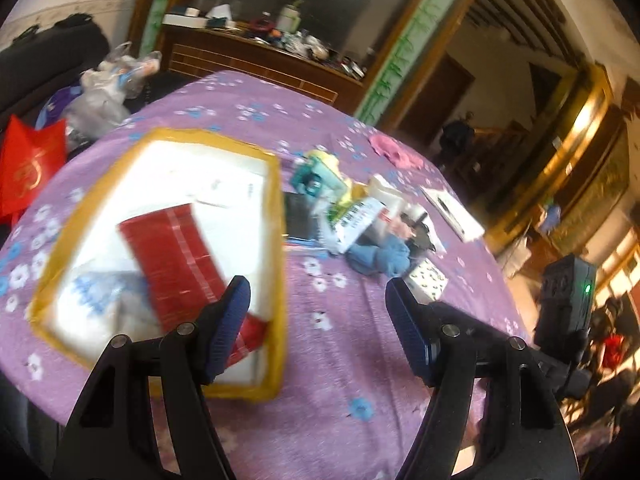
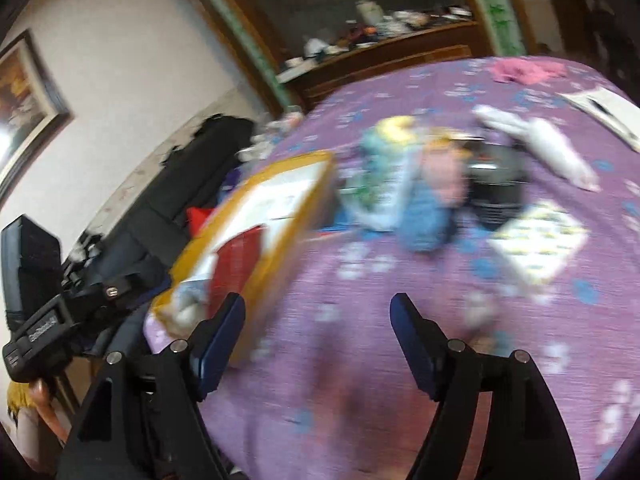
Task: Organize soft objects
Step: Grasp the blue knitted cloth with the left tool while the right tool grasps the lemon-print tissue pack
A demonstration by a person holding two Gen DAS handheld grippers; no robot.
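A white box with yellow-taped rim (image 1: 276,240) lies on the purple flowered tablecloth (image 1: 344,360), holding a red cloth (image 1: 176,256) and a pale blue-and-white item (image 1: 96,292). Right of it is a pile: a blue soft toy (image 1: 380,258), a teal toy (image 1: 316,178), packets. A pink cloth (image 1: 390,148) lies at the far edge. My left gripper (image 1: 318,296) is open and empty, above the box's right edge. In the blurred right wrist view, the box (image 2: 316,192), blue toy (image 2: 424,216) and pink cloth (image 2: 528,70) show. My right gripper (image 2: 318,308) is open and empty.
A white booklet (image 1: 452,210) and a patterned white box (image 1: 428,280) lie right of the pile. A red bag (image 1: 30,164) and plastic bags (image 1: 104,88) sit beyond the table's left edge. A cluttered wooden sideboard (image 1: 260,56) stands behind. The other gripper's body (image 1: 564,300) is at right.
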